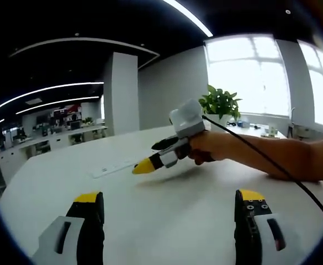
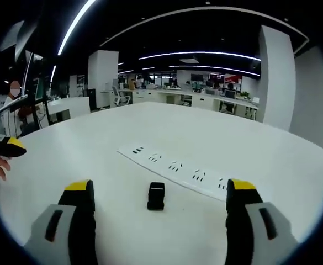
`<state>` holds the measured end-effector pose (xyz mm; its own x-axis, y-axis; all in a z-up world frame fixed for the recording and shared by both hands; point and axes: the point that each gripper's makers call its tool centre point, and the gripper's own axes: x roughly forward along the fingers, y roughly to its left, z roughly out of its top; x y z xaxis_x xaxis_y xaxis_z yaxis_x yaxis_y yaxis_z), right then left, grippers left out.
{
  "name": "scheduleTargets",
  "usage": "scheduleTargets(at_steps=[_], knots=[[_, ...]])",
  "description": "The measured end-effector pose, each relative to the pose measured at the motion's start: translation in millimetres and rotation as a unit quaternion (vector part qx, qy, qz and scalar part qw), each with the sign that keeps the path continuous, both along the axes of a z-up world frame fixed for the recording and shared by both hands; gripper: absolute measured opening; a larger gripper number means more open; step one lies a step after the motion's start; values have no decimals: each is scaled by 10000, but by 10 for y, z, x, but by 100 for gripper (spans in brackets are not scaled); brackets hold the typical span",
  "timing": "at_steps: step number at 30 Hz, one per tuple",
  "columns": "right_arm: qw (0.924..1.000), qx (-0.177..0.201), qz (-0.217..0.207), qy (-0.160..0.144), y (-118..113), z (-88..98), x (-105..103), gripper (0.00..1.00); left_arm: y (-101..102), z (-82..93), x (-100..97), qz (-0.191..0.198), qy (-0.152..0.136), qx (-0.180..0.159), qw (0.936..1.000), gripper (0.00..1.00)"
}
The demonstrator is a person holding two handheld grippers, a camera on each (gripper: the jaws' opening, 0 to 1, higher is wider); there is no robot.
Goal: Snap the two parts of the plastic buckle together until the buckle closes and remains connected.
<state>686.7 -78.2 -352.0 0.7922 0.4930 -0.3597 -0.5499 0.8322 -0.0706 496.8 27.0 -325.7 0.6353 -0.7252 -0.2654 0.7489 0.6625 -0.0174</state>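
Right gripper (image 2: 157, 190), lower part of the right gripper view: fingers wide open, nothing between them. The buckle (image 2: 155, 196) lies on the white surface (image 2: 216, 143) at lower centre, in the gap between the two fingertips but ahead of them, untouched. It reads as one small black piece — can't tell whether both halves are there or already joined. Just behind it, a white power strip (image 2: 172, 165) runs diagonally.

Left gripper (image 1: 169, 201), bottom of the left gripper view: fingers also wide open, empty, over bare surface.

Risks, as I judge them: buckle is small and light, so a one-sided pinch could skid it into the strip; pressing halves off-line may give a false click w/o latching.

Containers: a pot with a plant (image 1: 221, 103) at upper right of the left gripper view.
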Motion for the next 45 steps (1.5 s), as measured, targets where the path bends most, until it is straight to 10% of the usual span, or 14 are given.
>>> scheduleTargets(at_steps=[15, 33, 45], knots=[[9980, -76, -82, -629, 17, 351, -79, 100, 22, -60, 58, 59, 46, -19, 10000, 99], [9965, -186, -470, -669, -309, 388, -759, 89, -1, -94, 30, 32, 54, 39, 10000, 99], [9974, -18, -533, -491, -374, 348, -912, 100, 140, -25, -3, 297, 159, -195, 9992, 99]])
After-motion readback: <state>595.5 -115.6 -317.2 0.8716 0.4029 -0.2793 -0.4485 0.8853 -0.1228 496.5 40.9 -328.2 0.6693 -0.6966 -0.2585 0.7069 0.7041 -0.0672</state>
